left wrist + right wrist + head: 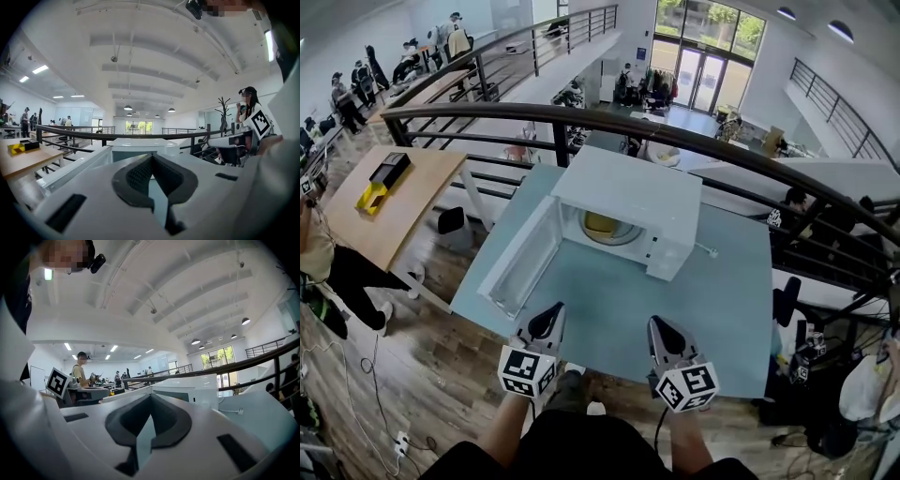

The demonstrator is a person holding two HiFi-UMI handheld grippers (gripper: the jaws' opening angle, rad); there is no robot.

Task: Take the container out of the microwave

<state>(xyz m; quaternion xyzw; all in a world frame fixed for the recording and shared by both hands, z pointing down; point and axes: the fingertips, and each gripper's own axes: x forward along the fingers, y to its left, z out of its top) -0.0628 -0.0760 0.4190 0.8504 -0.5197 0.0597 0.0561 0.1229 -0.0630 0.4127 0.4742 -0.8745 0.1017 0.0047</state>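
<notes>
A white microwave point(628, 202) stands on the light blue table point(609, 314) with its door point(520, 258) swung wide open to the left. Inside it sits a yellowish container point(602, 225), partly hidden by the cavity's rim. My left gripper point(551, 314) and right gripper point(661, 326) hover side by side over the table's near edge, well short of the microwave. Both are shut with nothing between their jaws. The left gripper view shows the left gripper point(152, 156) pointing at the microwave point(140, 145). In the right gripper view the right gripper point(150, 395) has the microwave point(192, 387) ahead to the right.
A dark railing point(581, 117) curves behind the table above a drop to a lower floor. The microwave's cable point(710, 251) lies at its right. A wooden table point(389, 202) with a yellow and black box point(382, 178) stands to the left, with a person point(328, 267) beside it.
</notes>
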